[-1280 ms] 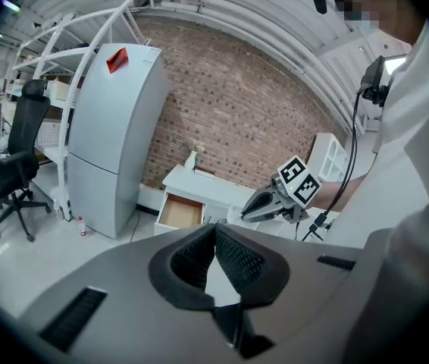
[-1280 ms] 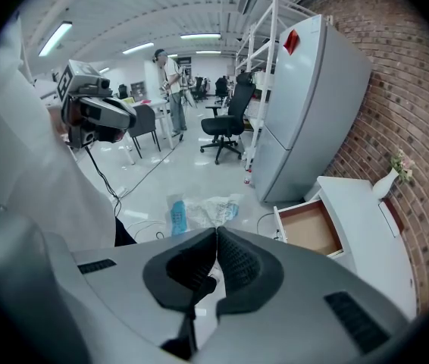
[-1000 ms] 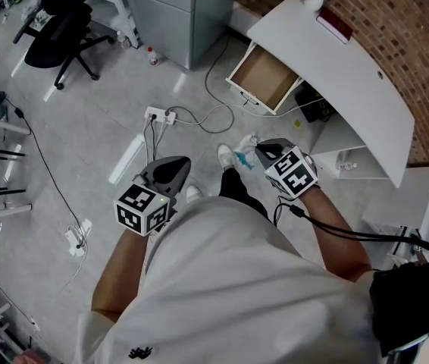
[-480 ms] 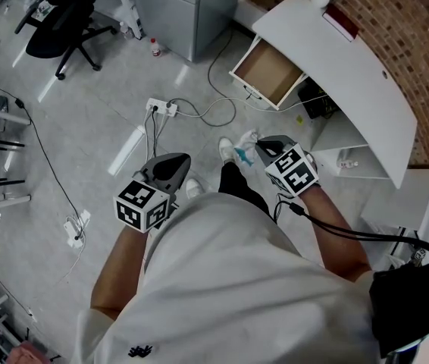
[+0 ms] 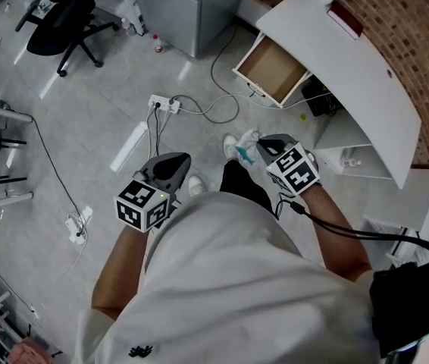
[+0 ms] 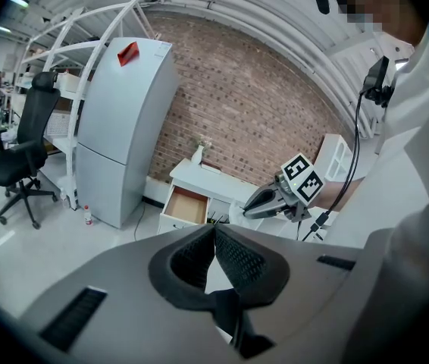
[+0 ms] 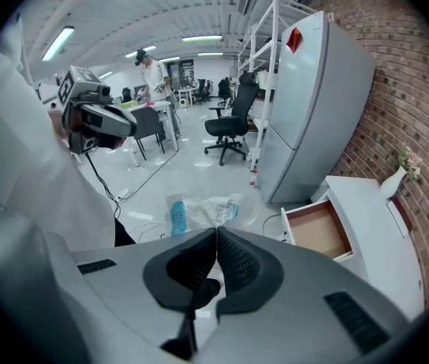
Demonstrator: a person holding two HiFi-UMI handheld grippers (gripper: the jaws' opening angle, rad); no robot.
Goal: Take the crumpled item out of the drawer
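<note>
The crumpled item (image 5: 246, 146), a white and blue plastic wrapper, hangs from the tip of my right gripper (image 5: 258, 147), which is shut on it well clear of the drawer. In the right gripper view the wrapper (image 7: 199, 209) sticks out past the closed jaws (image 7: 216, 230). The wooden drawer (image 5: 275, 70) stands pulled out of the white desk (image 5: 336, 59), and its inside (image 7: 317, 230) looks bare. My left gripper (image 5: 183, 160) is held at waist height to the left, shut with nothing between its jaws (image 6: 214, 226).
A power strip (image 5: 163, 105) and loose cables (image 5: 214, 112) lie on the grey floor. A grey fridge (image 5: 184, 6) stands at the back, with a black office chair (image 5: 63, 21) to its left. A brick wall (image 5: 427, 67) runs behind the desk.
The head view has drifted a little, so the desk and drawer sit slightly higher and further right. Both grippers keep their places, and the wrapper stays in the right one.
</note>
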